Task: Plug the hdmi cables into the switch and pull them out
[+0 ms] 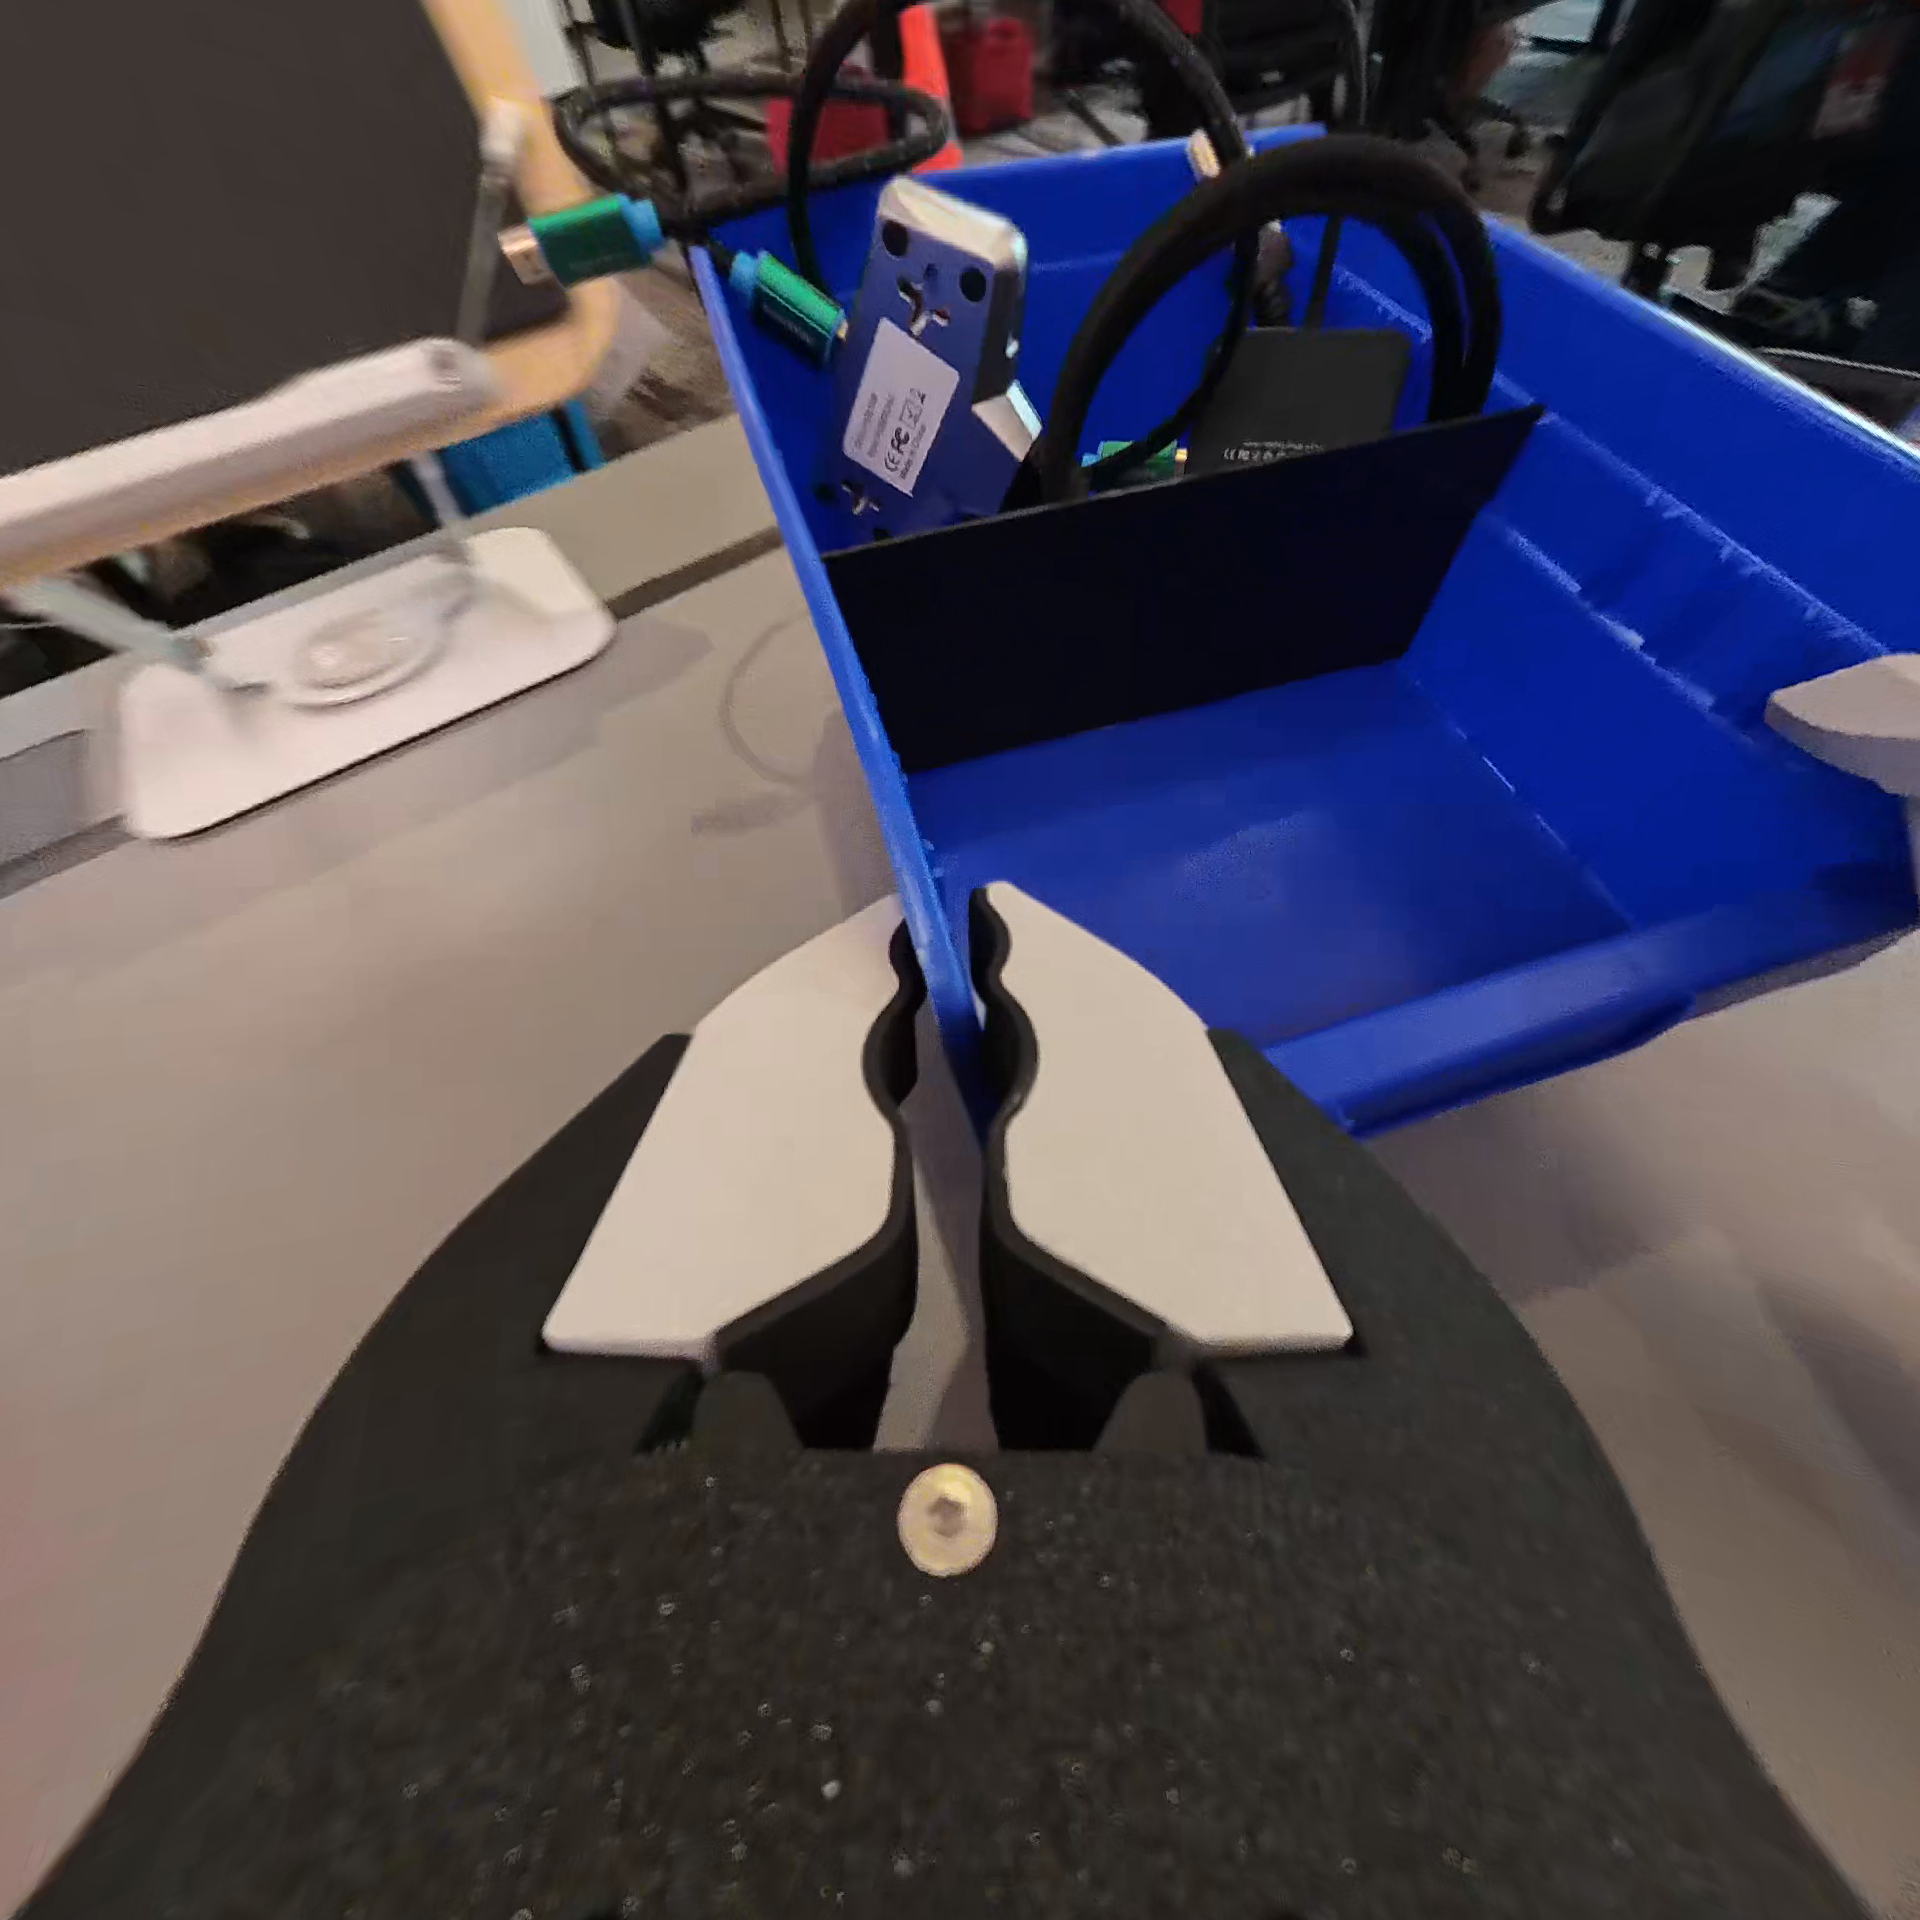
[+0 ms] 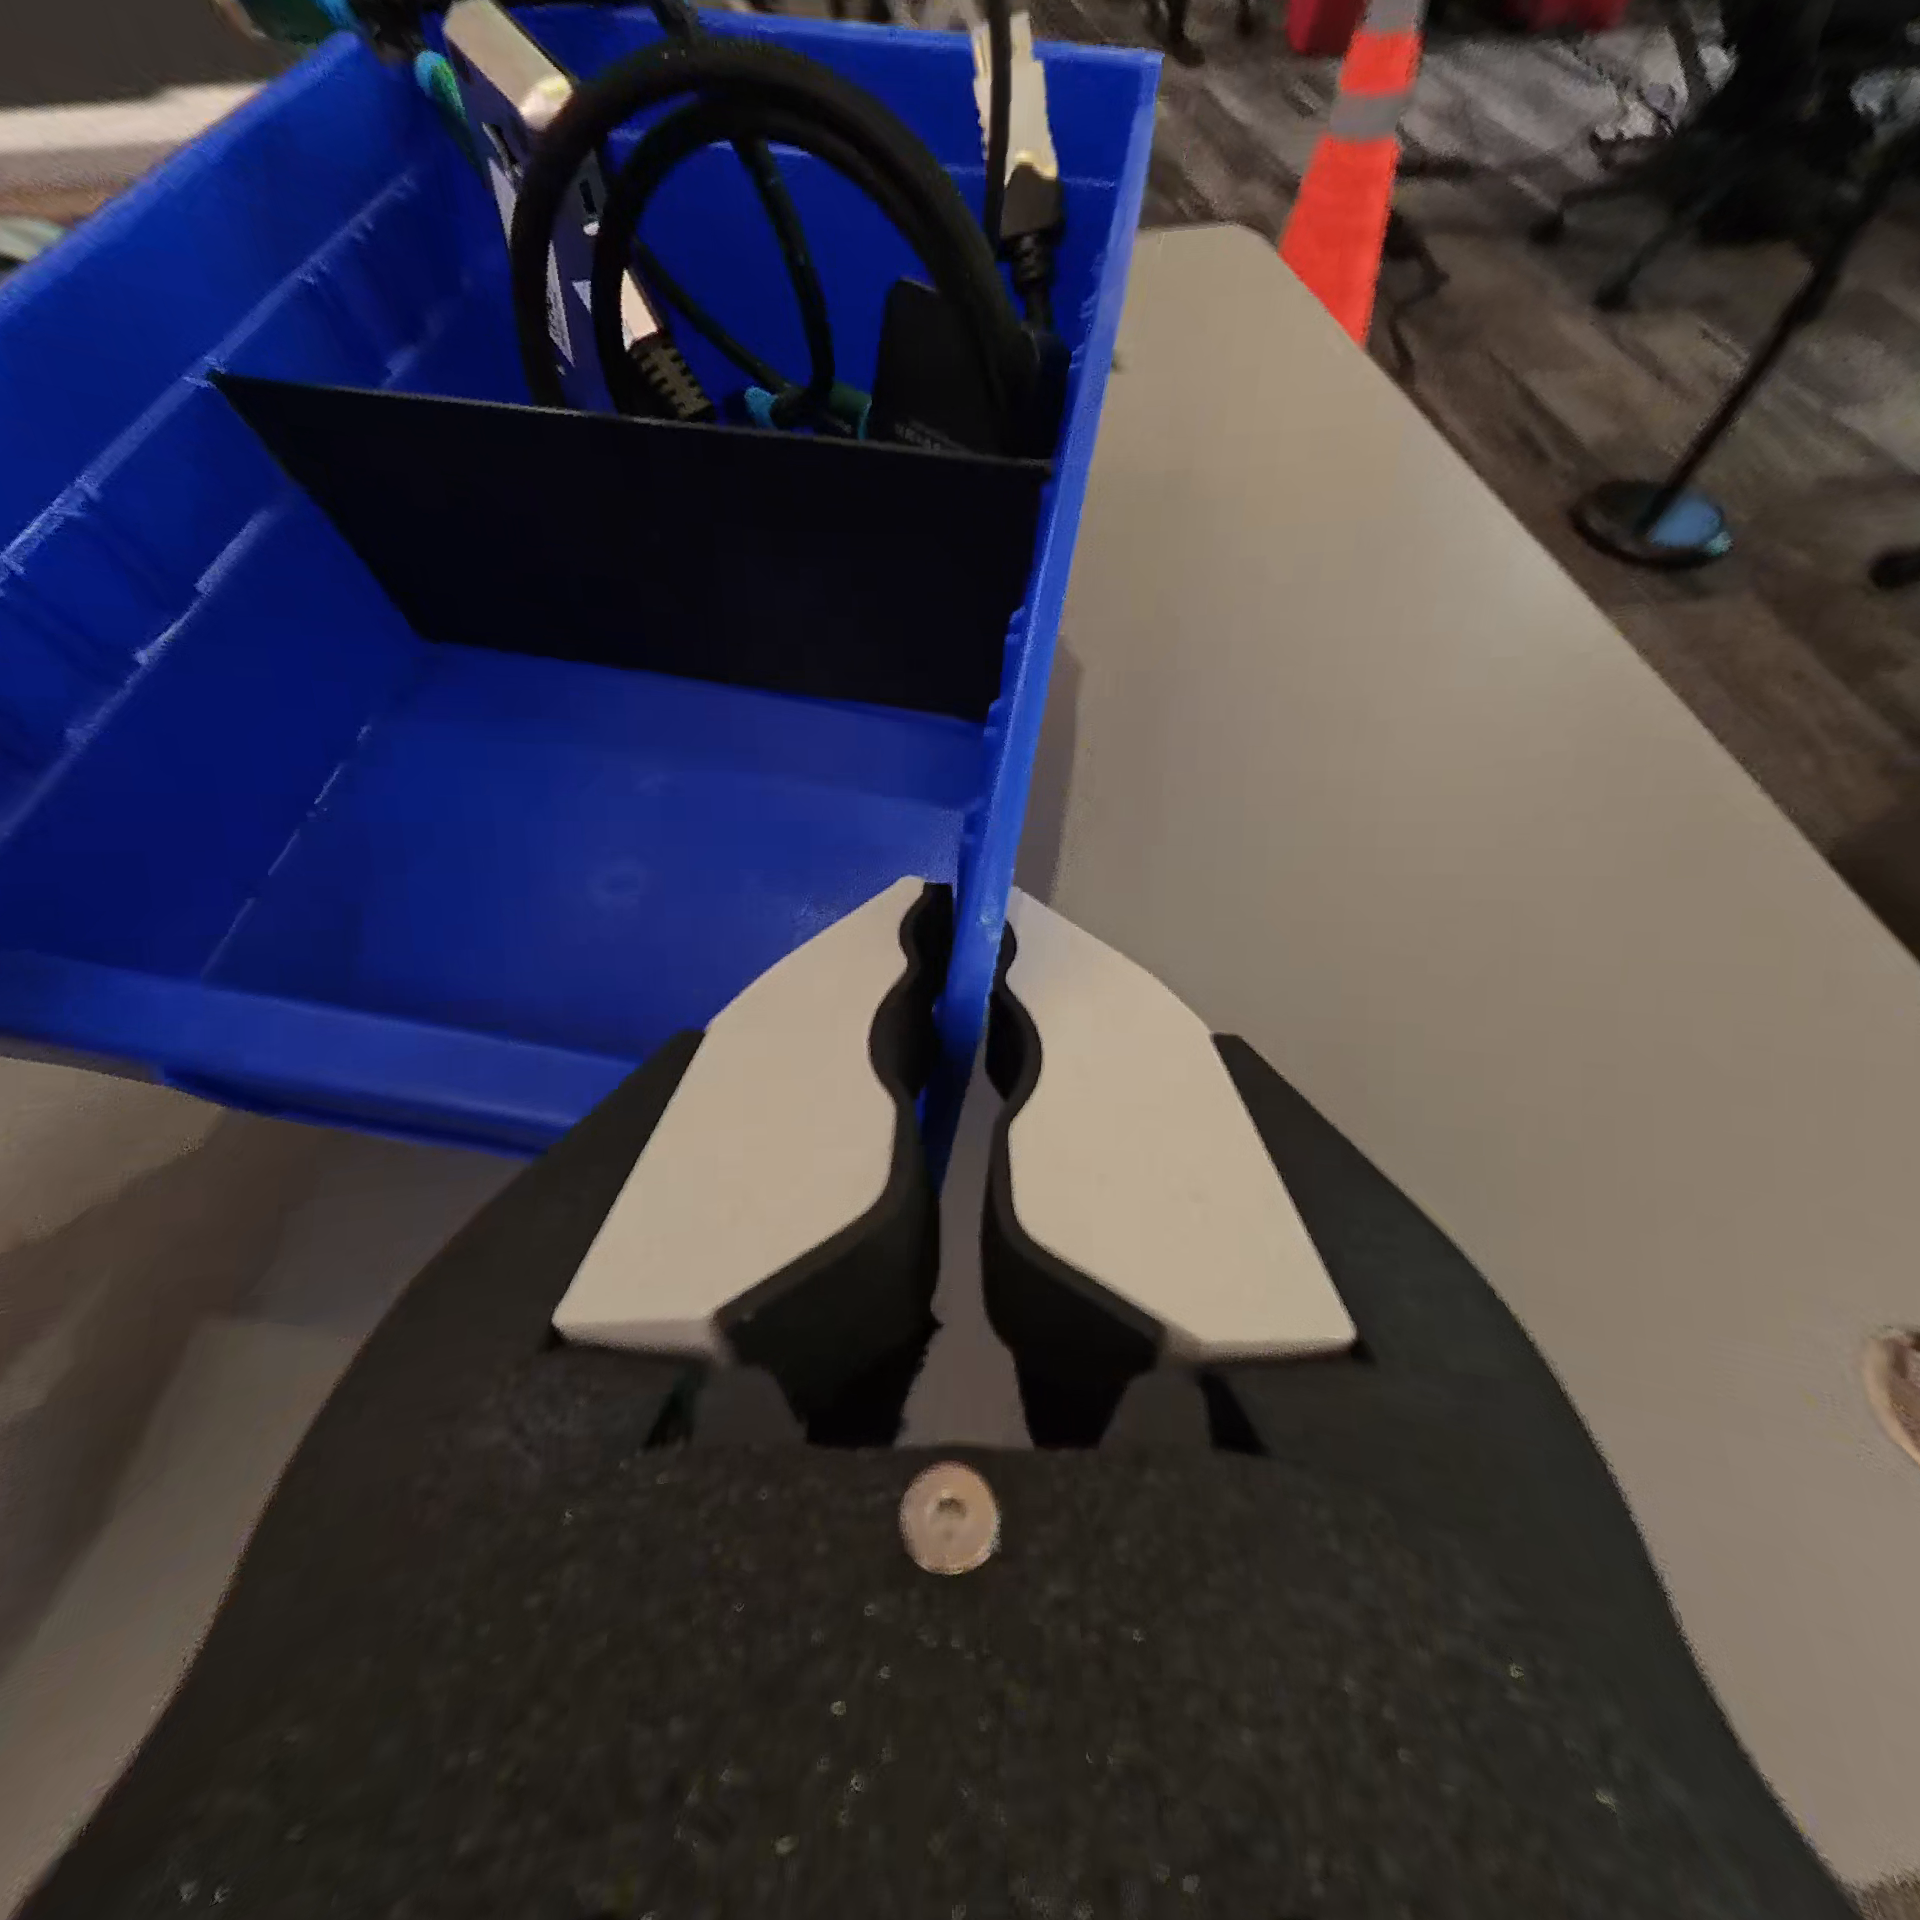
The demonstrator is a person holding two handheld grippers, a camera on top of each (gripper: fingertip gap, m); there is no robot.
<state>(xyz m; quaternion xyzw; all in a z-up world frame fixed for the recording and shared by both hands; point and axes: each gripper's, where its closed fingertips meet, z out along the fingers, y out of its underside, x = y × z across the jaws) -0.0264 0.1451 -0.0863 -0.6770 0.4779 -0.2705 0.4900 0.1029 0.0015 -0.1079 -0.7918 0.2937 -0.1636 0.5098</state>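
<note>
A blue bin (image 1: 1662, 520) stands tilted on the grey table, split by a black divider (image 1: 1143, 582). Its far compartment holds the silver switch (image 1: 925, 353), a coil of black cable (image 1: 1299, 208), a black box (image 1: 1309, 395) and green-shelled plugs (image 1: 592, 244). The near compartment is bare. My left gripper (image 1: 945, 925) is shut on the bin's left wall near the front corner. My right gripper (image 2: 966, 914) is shut on the bin's right wall (image 2: 1039, 623). One of its fingers also shows at the right edge of the left wrist view (image 1: 1849, 717). The cable coil (image 2: 727, 104) shows in the right wrist view too.
A white stand with a flat base (image 1: 364, 665) sits on the table to the left of the bin. An orange cone (image 2: 1351, 187) and chair legs stand on the floor beyond the table's right edge (image 2: 1558, 540).
</note>
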